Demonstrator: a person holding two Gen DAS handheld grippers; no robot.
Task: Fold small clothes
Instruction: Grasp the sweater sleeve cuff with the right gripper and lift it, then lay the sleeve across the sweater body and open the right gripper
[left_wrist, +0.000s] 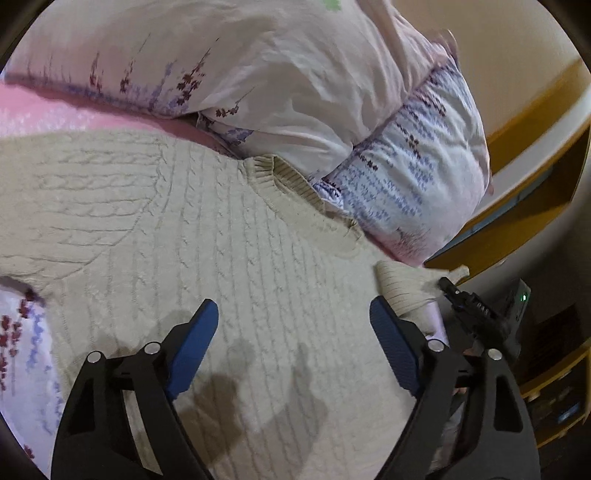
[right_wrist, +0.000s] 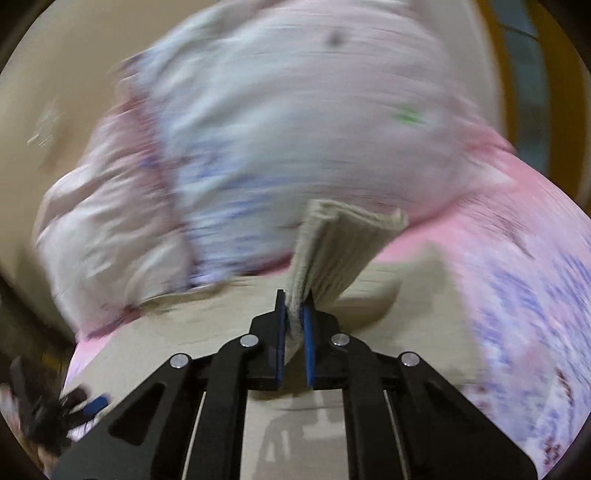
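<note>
Sweater, a cream cable-knit, lies spread flat across the bed, neckline toward the heaped floral duvet and pink sheet showing at its far edge; one ribbed cuff is lifted off the body of the garment, pinched between the blue pads of the right gripper, whose jaws are nearly closed with only the thickness of the knit between them; the right wrist view is smeared, so how far the sleeve has risen cannot be judged finely; the left gripper hovers over the lower body of the knit with its jaws standing wide and nothing between them, its pads apart from the wool as far as can be seen; the right gripper also shows at the right edge of the left wrist view, at the cuff; beyond the bedding stand a yellow wooden frame and a pale wall. The knit looks soft, thick and light enough to lift by a corner, but floppy and stretchy; it will probably sag and drag; the ribbed bands at cuff, hem and neck seem the firmest holds, since the loose cable texture may snag or pull out of shape; a shoulder seam would likely serve the idle tongs best.
</note>
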